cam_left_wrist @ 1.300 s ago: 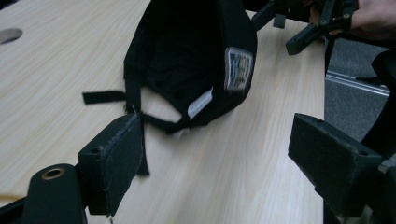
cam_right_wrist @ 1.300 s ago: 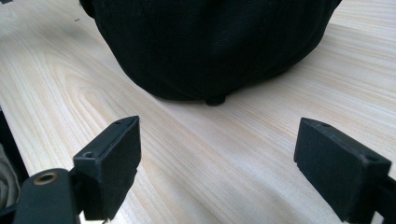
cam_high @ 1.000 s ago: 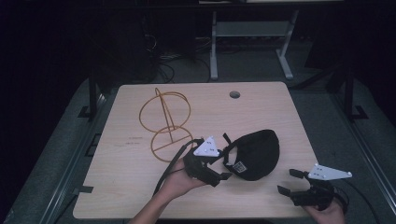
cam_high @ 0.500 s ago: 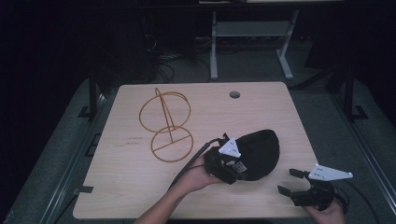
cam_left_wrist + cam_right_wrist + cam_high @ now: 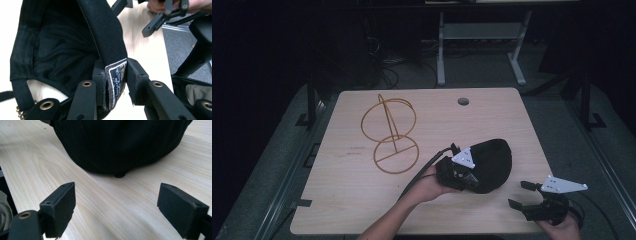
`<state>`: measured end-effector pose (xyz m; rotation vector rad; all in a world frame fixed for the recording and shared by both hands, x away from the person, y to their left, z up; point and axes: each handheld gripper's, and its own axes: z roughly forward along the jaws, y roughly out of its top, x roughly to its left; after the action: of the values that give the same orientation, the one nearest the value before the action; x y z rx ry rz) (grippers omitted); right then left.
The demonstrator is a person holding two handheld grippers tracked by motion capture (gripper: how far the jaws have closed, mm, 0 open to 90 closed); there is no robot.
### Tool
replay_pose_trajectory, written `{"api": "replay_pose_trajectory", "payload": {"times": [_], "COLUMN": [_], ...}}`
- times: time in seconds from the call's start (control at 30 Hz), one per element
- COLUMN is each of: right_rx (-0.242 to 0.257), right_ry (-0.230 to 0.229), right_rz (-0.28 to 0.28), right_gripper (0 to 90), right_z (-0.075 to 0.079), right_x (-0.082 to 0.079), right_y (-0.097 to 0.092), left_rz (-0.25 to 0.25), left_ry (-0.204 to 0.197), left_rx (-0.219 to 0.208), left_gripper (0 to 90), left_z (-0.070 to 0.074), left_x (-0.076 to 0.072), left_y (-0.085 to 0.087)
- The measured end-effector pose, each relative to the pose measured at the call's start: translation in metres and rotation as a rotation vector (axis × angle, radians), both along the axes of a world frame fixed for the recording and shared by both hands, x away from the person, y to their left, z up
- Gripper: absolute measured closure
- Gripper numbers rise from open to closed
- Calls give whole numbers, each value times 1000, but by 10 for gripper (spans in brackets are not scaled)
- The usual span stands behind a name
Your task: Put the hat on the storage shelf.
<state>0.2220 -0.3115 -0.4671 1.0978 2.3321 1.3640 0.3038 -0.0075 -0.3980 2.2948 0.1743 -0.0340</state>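
Left gripper view: left hand-held gripper (image 5: 117, 82) pinches the cap (image 5: 62, 42) by its rim.

Dim, dark-edged high view; bright, sharp gripper views, slight glare on pale wood.

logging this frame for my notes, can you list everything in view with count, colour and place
cap: one, black, on the table's near right part, underside turned toward the left claw
label: one, black and white, on the cap's band, between the left claw's pads
wire stand: one, gold, two rings on a post, table's left middle
table: one, light wood, with a round hole near its far edge
desk frame: one, pale grey, on the floor beyond the table
left claw: one, black, jaws just closing, pads pressing the cap's band at the label
right claw: one, black, open, at the table's near right edge, apart from the cap
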Motion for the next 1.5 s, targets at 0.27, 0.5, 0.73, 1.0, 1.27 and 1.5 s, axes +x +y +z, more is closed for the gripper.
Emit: {"api": "replay_pose_trajectory", "payload": {"times": [0.27,0.5,0.73,1.0,1.27,1.5], "right_rx": [1,39,73,117,128,172], "right_ry": [-12,-68,-148,-226,-278,-304], "right_rz": [2,-8,-8,-18,-20,23], "right_gripper": [147,154,171,204,333,534], "right_z": [1,10,21,35,37,39], "right_x": [-1,-6,-9,-11,-16,-20], "right_y": [3,6,13,20,18,16], "left_rz": [-40,-50,-70,-138,-229,-312], "left_ry": [-30,-50,-56,-76,-85,-120], "left_rx": [-25,-61,-100,-101,-95,-61], "left_gripper": [794,810,812,813,818,820], "left_z": [16,37,59,72,81,91], "left_x": [-3,-1,-1,-14,-28,-41], "left_y": [-9,-11,-12,-23,-36,-48]}}
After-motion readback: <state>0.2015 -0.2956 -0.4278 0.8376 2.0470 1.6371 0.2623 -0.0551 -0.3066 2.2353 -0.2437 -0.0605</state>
